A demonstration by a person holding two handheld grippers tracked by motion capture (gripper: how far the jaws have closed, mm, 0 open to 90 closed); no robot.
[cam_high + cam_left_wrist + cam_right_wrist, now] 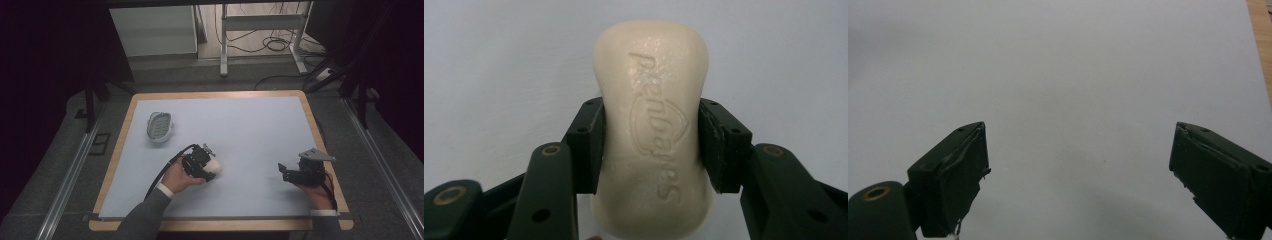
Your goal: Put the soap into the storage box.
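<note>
Pale blue table [250,120] lying under both hands, soap dish [159,126] sitting far left, right gripper [283,172] resting open near right edge, left gripper [214,171] pinching cream soap [651,130] mid-table

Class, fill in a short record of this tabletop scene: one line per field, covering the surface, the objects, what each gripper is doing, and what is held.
Surface: pale blue mat on a wood-edged table
Held object: cream soap bar with embossed lettering
Left gripper: shut on the soap bar, pads pressing its two long sides
Right gripper: open, nothing between its jaws, over bare mat
Other object: soap dish, oval, ribbed inside, far left of the mat, apart from both grippers
Soap position: near the middle of the mat, right of the dish
</note>
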